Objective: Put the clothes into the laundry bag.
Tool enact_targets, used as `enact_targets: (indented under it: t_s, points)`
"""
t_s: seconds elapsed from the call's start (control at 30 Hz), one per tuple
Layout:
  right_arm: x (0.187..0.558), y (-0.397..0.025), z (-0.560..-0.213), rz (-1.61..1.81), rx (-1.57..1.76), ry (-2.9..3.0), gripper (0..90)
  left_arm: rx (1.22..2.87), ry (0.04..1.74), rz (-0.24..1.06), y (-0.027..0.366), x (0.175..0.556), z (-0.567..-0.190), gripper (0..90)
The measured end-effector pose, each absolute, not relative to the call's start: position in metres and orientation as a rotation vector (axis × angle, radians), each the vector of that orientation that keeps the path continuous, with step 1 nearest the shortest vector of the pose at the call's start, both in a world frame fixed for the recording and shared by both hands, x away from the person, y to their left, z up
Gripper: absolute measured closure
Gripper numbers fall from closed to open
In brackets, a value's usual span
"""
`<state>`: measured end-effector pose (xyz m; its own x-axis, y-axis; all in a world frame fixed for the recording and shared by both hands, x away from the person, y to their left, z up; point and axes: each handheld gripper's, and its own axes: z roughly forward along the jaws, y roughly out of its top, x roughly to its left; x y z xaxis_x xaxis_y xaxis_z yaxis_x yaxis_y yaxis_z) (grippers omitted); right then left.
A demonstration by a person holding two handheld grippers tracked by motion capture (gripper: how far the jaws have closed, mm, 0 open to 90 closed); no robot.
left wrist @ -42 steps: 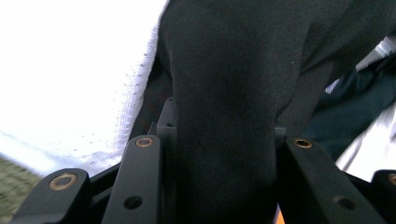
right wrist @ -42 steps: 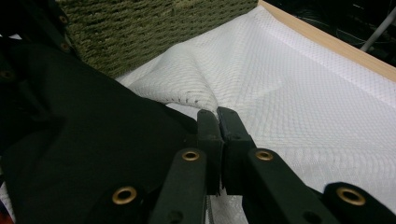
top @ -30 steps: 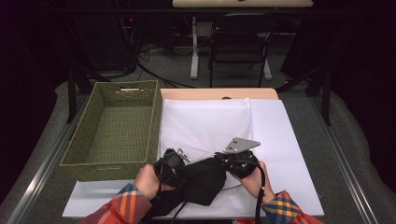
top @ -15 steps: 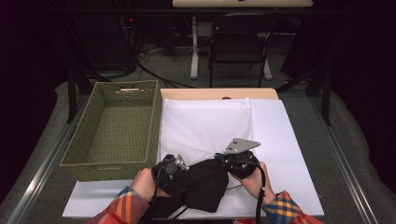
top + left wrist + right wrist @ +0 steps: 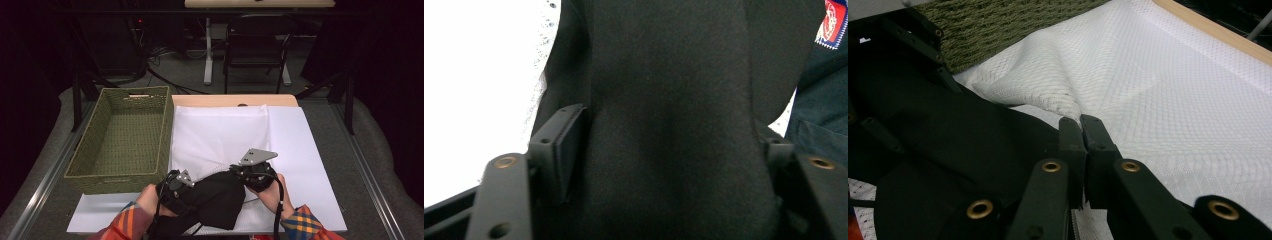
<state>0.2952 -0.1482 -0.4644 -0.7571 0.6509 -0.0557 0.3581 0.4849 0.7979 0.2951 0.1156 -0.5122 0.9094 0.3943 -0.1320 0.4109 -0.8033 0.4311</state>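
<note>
Two grippers at the low centre of the high view, working a black cloth into a white mesh bag.

Nearest, at the bottom edge, the left gripper (image 5: 175,192) has its jaws clamped across a thick fold of the black cloth (image 5: 215,200); the cloth's long axis runs lower left to upper right, toward the right gripper (image 5: 252,175); that one has its jaws pressed together on a pinched peak of the white mesh bag (image 5: 1068,107), just beyond the cloth's edge, so the bag's lifted edge lies up and right of the cloth and the left gripper is the nearer carrier; farther, the bag (image 5: 225,135) spreads flat up the centre of the frame; the woven basket (image 5: 120,172) sits at left, just beside it, not in the way.
</note>
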Motion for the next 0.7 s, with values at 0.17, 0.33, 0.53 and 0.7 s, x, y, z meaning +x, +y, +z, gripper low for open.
enact_targets:
  t_s: [0.17, 0.33, 0.53, 0.7]
  points:
    - [0.295, -0.148, -0.465, 1.159, 0.844, 2.386, 88.5, 2.578, 0.534, -0.002, 0.118, 0.292, -0.515, 55.6]
    - [0.294, -0.146, -0.463, 1.144, 0.832, 2.381, 88.6, 2.542, 0.556, -0.012, 0.119, 0.29, -0.512, 62.1]
    - [0.295, -0.146, -0.457, 1.171, 0.832, 2.365, 88.6, 2.471, 0.67, -0.058, 0.119, 0.288, -0.496, 62.7]
    - [0.295, -0.149, -0.452, 1.201, 0.841, 2.334, 88.6, 2.372, 0.806, -0.038, 0.122, 0.285, -0.482, 62.6]
